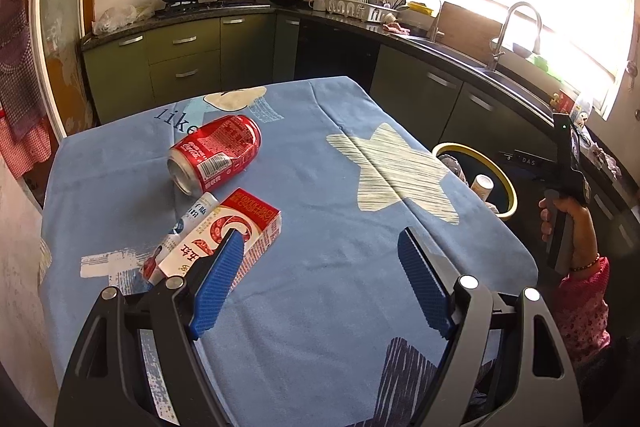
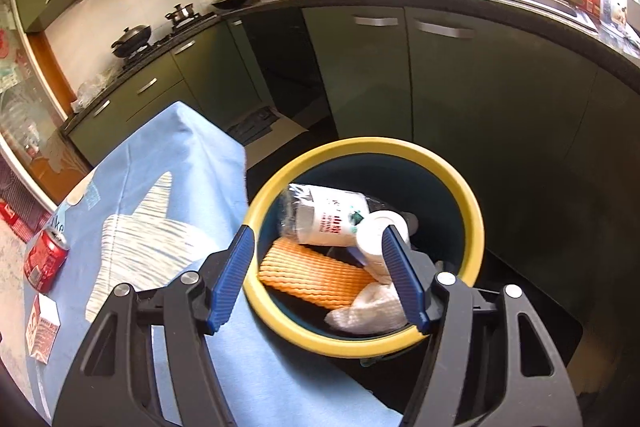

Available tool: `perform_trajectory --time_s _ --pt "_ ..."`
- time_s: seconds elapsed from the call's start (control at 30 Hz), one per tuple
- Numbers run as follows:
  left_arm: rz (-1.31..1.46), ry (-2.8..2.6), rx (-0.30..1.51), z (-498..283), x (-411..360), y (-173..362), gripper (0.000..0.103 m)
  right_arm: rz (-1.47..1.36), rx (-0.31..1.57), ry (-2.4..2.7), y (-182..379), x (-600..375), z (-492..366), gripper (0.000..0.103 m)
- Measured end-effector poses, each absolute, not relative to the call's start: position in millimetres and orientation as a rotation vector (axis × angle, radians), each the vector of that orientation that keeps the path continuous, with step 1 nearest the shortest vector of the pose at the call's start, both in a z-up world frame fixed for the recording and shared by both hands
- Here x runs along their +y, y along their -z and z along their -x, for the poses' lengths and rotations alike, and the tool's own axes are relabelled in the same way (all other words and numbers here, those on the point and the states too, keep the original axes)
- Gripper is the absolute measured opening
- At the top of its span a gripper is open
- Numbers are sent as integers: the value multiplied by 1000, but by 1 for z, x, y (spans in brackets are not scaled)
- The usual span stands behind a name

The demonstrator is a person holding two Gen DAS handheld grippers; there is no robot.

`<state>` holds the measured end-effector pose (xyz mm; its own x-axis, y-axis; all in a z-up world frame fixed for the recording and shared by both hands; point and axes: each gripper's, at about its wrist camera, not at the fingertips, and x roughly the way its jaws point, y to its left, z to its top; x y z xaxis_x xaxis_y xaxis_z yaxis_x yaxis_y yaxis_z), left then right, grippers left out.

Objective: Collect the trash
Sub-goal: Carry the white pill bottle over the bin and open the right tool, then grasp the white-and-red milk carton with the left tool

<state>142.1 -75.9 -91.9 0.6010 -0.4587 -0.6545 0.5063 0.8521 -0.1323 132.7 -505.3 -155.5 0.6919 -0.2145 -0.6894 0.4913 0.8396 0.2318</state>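
**Over the bin, jaws spread**

Above the yellow-rimmed round bin (image 2: pixel 460 187), the right gripper (image 2: pixel 320 259) is tilting downward, spread, gripping nothing. The left gripper (image 1: pixel 320 263) is hovering spread over the blue tablecloth (image 1: pixel 320 167). Three items are lying there: one red aluminium can (image 1: pixel 216 151), one red-and-white carton (image 1: pixel 236 227), one white tube (image 1: pixel 188 223).

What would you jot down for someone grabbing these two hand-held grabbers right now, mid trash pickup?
Left gripper: open, empty, over the table near the carton.
Right gripper: open, nothing between its fingers, above the bin beside the table.
Done: a white bottle, an orange wrapper and a white wad lie in the bin.
Left: the red can, the red and white carton and a small white bottle beside it, all on the table.
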Motion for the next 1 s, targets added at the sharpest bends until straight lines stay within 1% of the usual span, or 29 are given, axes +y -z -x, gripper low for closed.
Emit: perform_trajectory --time_s 0.27,0.47,0.67,1.0 --pt "-86 598 761 -166 -60 102 79 -394 722 374 152 -490 -141 63" --pt "-152 624 770 -187 -60 114 79 -374 744 359 156 -480 -149 63" --pt "-194 644 817 -207 -63 132 79 -362 760 347 158 -472 -155 63" --pt "-224 629 852 -230 -61 152 79 -354 776 342 161 -466 -160 63"
